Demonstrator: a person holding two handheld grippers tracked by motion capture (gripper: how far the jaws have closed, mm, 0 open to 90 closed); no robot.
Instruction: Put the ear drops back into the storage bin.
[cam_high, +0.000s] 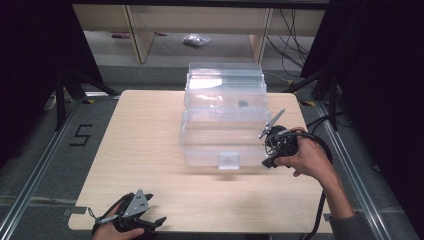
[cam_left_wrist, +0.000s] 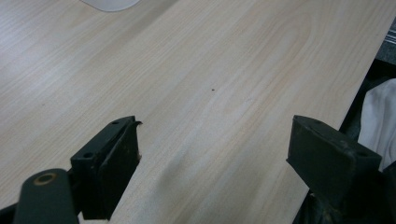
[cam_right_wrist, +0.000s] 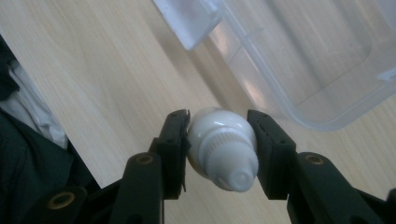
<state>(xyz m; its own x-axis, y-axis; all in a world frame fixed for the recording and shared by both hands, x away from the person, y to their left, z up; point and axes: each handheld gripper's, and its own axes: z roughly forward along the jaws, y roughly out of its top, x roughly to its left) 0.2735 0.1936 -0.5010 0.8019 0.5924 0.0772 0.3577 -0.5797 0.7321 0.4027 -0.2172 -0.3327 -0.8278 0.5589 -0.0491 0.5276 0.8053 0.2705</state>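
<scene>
We've got the right tongs (cam_right_wrist: 218, 140) clamped on a small white bottle (cam_right_wrist: 223, 149) with a ribbed cap, low centre of the right gripper view, just off the clear plastic bin (cam_high: 224, 135) mid-frame in the high view. Left tongs (cam_left_wrist: 212, 154) sit spread apart over bare bench (cam_left_wrist: 201, 70). We'd say lift clear of the bin's rim before moving over, and keep the squeeze steady since that rounded body could slip.
</scene>
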